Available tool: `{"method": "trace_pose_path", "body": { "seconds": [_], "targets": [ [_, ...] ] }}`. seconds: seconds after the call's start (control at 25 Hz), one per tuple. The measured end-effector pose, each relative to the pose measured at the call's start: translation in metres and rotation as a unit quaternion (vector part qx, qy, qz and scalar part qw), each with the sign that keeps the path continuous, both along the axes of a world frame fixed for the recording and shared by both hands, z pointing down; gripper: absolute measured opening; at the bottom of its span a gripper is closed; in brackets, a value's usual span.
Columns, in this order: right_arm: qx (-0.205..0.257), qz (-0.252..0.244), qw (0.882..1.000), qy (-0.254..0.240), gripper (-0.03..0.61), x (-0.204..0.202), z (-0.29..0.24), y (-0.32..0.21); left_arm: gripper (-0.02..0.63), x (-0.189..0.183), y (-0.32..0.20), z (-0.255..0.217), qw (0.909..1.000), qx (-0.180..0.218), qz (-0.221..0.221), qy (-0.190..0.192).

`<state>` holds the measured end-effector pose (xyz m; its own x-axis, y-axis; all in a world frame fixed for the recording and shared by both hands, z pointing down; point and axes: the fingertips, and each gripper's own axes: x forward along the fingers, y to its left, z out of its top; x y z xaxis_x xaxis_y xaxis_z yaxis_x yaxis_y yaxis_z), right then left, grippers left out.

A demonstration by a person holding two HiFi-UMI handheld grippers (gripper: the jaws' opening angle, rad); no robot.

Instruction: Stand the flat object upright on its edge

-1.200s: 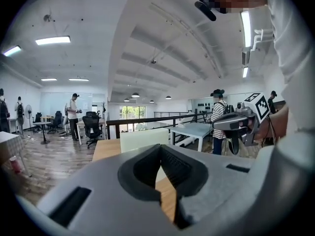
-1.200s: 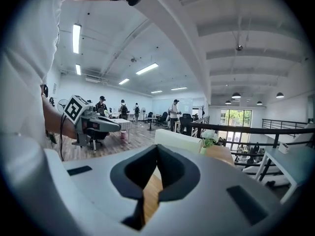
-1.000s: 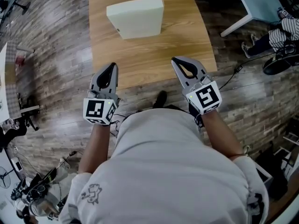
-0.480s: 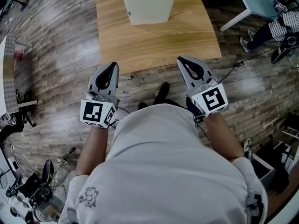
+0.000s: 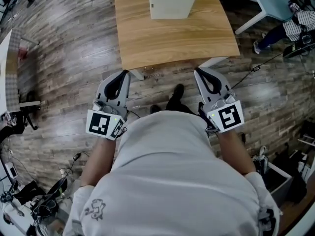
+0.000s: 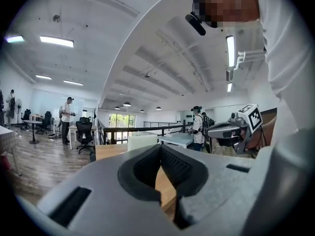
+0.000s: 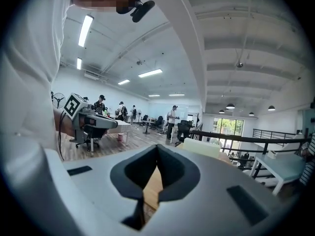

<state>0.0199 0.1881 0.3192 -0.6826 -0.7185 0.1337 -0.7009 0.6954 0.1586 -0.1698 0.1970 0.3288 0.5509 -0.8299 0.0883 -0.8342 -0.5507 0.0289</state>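
Wood-plank floor (image 5: 74,58) lies under both grippers; light wooden counter (image 5: 167,43) starts just ahead of them.

- Left gripper (image 5: 123,75): jaws pressed together, nothing between them. Held over the floor, tip near the counter's near edge.
- Right gripper (image 5: 200,73): jaws likewise pressed together and empty, tip just short of the same edge.
- Cream rectangular block (image 5: 173,1): rests on the counter well ahead of both grippers, apart from each, closer to the right gripper's line than the left's. From the gripper views it sits low, on a broad face.
- Each gripper shows in the other's view, level with it.
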Motion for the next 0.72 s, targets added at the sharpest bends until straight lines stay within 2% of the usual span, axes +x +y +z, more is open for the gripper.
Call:
{"method": "trace_pose_path", "body": {
  "seconds": [0.2, 0.52, 0.72],
  "targets": [
    [-0.002, 0.005, 1.0, 0.006, 0.006, -0.015, 0.01, 0.022, 0.006, -0.019, 0.023, -0.001, 0.9998, 0.005, 0.002, 0.017],
    [-0.011, 0.004, 1.0, -0.003, 0.006, -0.026, 0.006, 0.03, 0.006, -0.025, 0.032, 0.003, 0.9999, 0.004, -0.003, -0.01],
    [-0.009, 0.001, 1.0, 0.011, 0.006, -0.027, 0.002, 0.029, 0.007, -0.026, 0.031, -0.002, 1.0, 0.003, -0.002, 0.005]
  ]
}}
